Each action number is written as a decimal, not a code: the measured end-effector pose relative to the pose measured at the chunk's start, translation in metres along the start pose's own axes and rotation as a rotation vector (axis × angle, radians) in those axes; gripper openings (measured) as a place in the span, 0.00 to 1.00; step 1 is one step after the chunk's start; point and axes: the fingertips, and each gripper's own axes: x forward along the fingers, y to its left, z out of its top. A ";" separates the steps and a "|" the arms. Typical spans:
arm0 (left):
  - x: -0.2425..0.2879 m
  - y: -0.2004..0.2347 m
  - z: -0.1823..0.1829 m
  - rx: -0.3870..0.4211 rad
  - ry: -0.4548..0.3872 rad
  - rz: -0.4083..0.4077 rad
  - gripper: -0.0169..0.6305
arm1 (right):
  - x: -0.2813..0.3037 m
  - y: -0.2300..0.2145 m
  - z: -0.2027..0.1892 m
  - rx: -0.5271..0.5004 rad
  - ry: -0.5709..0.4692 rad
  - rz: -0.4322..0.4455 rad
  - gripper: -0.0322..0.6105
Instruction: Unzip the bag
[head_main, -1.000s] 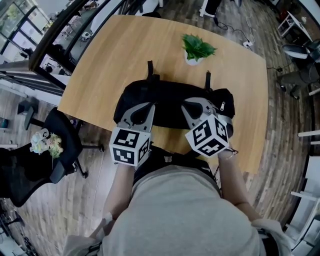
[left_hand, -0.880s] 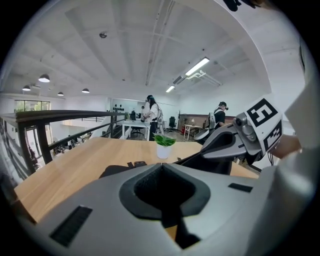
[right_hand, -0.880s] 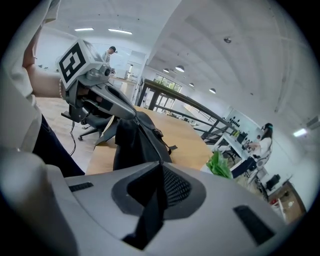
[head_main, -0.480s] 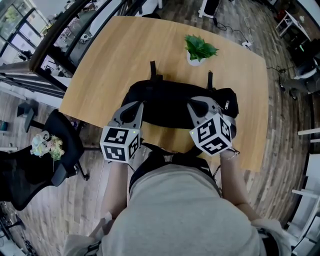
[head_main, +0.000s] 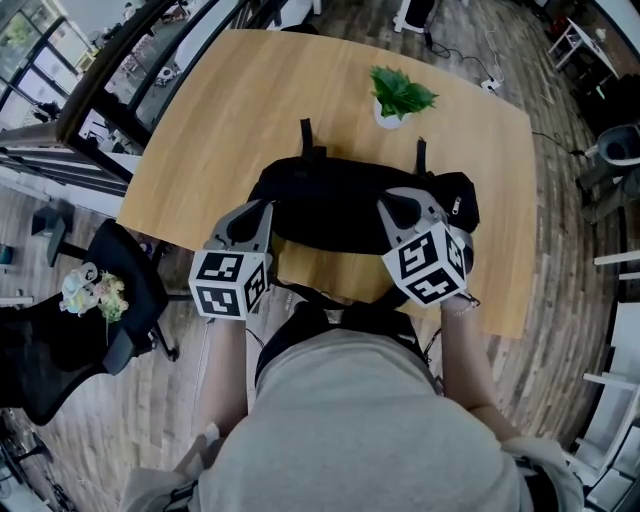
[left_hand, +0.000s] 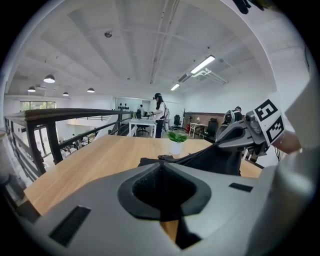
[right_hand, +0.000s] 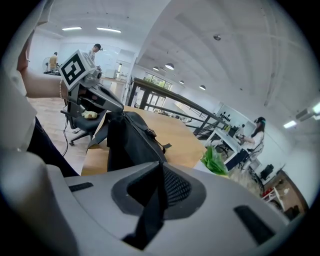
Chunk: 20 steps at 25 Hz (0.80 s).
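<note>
Clamping: my right gripper (head_main: 396, 203) pinched the black strap (right_hand: 150, 215) of the black fabric bag (head_main: 350, 205).
Left gripper (head_main: 252, 211): jaws pressed together at bag's left end.
Bag: lay near the light wooden table (head_main: 220, 110) front edge; bare tabletop beyond.

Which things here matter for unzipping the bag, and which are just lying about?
For the job: black bag; left hand-held gripper and right hand-held gripper, each shut on a part of it.

Just lying about: potted plant on the table beyond the bag; wooden table under it all; office chair on the floor beside the table.
</note>
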 end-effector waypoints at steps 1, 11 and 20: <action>0.001 0.000 -0.001 0.019 0.005 0.003 0.06 | -0.001 0.000 0.000 0.003 -0.003 -0.001 0.10; -0.002 0.008 -0.008 0.007 0.003 0.026 0.06 | -0.008 -0.002 0.001 0.022 -0.026 -0.057 0.18; -0.006 -0.016 0.014 -0.044 -0.099 -0.040 0.06 | -0.020 0.008 0.019 0.229 -0.167 -0.016 0.23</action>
